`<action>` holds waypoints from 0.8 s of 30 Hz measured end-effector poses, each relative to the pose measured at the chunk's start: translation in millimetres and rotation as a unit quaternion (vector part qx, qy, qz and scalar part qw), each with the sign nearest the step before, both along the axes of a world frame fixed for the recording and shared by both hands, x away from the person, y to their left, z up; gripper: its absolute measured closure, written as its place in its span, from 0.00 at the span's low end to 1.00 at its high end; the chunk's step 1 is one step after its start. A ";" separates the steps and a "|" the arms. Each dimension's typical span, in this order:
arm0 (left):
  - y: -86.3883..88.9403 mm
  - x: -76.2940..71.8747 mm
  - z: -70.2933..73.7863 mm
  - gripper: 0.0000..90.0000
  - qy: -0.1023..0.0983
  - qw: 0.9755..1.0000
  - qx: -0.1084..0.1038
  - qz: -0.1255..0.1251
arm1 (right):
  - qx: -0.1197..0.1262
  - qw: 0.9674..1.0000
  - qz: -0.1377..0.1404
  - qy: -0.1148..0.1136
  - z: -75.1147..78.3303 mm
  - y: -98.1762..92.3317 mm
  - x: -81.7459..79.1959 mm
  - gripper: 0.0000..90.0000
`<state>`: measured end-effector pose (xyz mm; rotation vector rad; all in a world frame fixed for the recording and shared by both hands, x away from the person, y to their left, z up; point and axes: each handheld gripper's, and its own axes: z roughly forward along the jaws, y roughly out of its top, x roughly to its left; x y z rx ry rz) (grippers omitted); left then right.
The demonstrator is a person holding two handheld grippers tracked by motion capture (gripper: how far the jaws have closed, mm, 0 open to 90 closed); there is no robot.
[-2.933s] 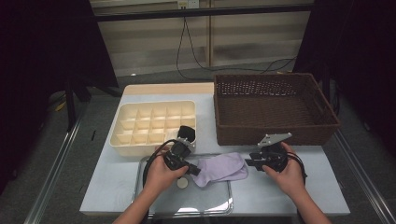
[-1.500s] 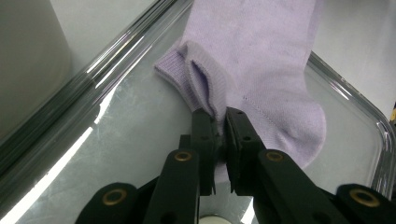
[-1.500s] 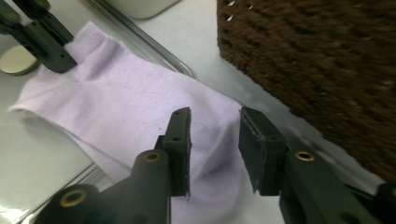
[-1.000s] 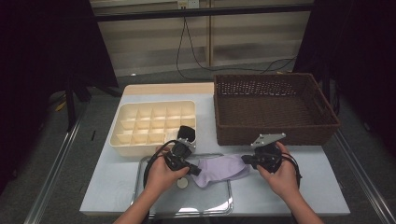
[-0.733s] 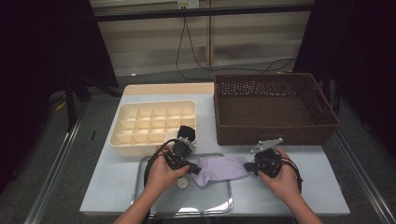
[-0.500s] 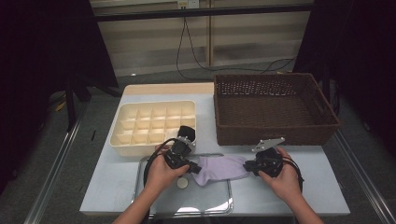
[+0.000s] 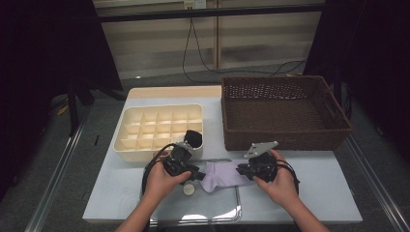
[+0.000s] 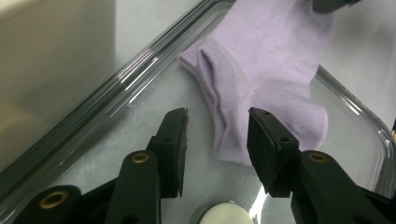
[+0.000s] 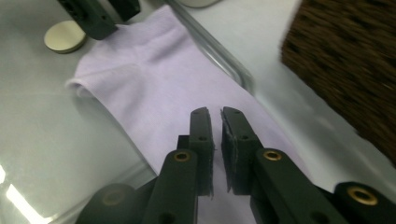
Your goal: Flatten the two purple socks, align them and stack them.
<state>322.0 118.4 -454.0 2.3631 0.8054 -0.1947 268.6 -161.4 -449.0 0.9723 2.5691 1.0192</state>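
Left gripper [image 8: 217, 140]: jaws parted, just been opening, straddling the lilac sock's [image 8: 266, 79] cuff without pressing.
Right gripper [image 9: 217, 114]: nearly closed — seemingly pinching the sock's far end.
Risk: the freed cuff may drag over the clear tray's [image 8: 116, 79] rim and snag.

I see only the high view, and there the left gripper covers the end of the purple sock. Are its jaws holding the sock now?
Observer: No. In the left gripper view, the left gripper has just been opening its jaws. The ribbed cuff of the sock lies between them, but the pads do not press it.
Operator: And the right gripper?
Observer: The right gripper has just been closing. Its jaws are almost together and seem to pinch a thin fold of the sock.
Operator: Is the sock fully inside the tray?
Observer: No. In the right gripper view, it crosses the tray rim onto the table.
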 end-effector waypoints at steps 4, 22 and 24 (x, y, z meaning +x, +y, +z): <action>1.5 -0.6 -0.8 0.60 -0.003 1.000 -0.007 0.015 | 0.000 1.000 0.023 -0.005 -5.1 15.7 2.8 0.93; -5.0 -2.4 -2.0 0.55 0.005 1.000 -0.008 0.003 | -0.043 0.999 0.024 0.012 -17.1 5.9 -0.9 1.00; -7.1 -1.9 -2.9 0.55 0.004 1.000 -0.006 -0.005 | -0.031 0.999 0.024 0.013 -19.4 2.2 -1.1 1.00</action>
